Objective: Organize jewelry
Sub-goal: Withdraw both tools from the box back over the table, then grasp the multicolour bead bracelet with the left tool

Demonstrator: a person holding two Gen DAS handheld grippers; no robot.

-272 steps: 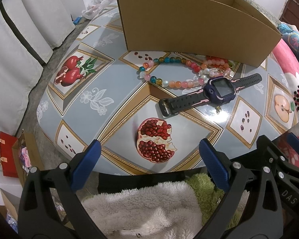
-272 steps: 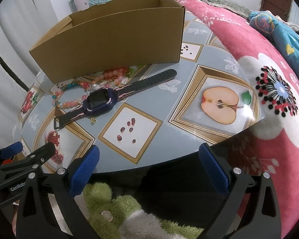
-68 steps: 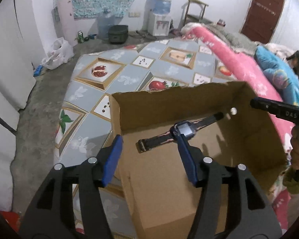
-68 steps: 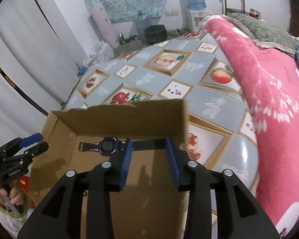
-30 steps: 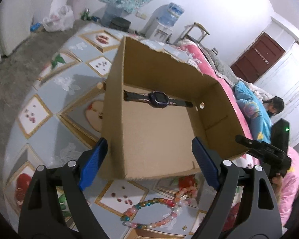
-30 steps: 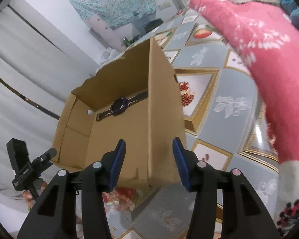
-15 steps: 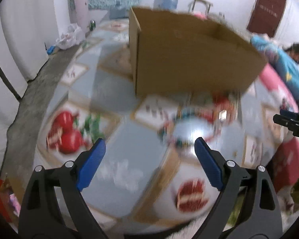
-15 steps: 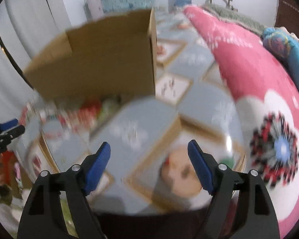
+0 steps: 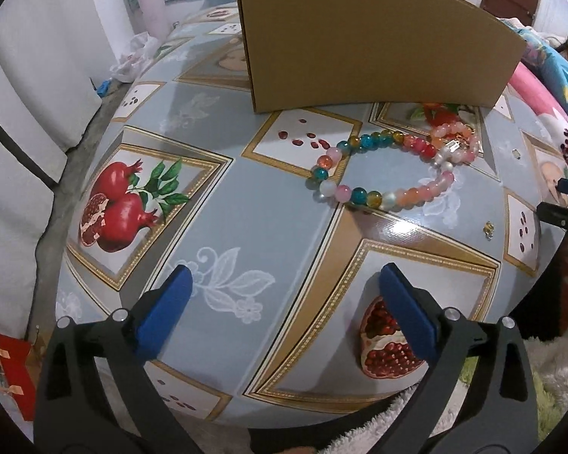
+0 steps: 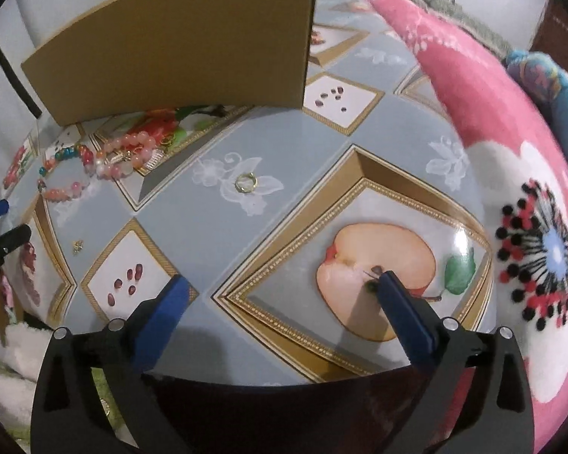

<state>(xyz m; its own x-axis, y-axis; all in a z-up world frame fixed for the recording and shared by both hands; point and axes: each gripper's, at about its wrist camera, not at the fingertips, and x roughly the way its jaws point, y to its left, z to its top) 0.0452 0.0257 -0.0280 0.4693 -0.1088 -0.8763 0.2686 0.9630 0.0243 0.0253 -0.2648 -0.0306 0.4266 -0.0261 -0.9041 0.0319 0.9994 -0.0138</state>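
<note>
A multicoloured bead bracelet (image 9: 359, 195) and a pink bead bracelet (image 9: 454, 140) lie on the table in front of the brown cardboard box (image 9: 375, 38). A tiny gold charm (image 9: 487, 230) rests to their right. The right wrist view also shows a gold ring (image 10: 245, 182), the beads (image 10: 128, 151) and the charm (image 10: 78, 246). My left gripper (image 9: 284, 276) hovers over the table's near edge, its jaws opening with nothing between them. My right gripper (image 10: 283, 280) hangs over the printed apple, its jaws opening too, also empty. The box wall hides its inside.
The round table (image 9: 246, 208) wears a glossy fruit-print cloth. A pink flowered blanket (image 10: 511, 189) borders it on the right. A red bag (image 9: 11, 370) sits on the floor at the left, beside white curtains. Fluffy fabric (image 9: 549, 370) lies below the near edge.
Both grippers have drawn back from above the box and sunk to the table's near edge. Their jaws stand wider, the right one's much wider. The watch seen inside the box is now hidden.
</note>
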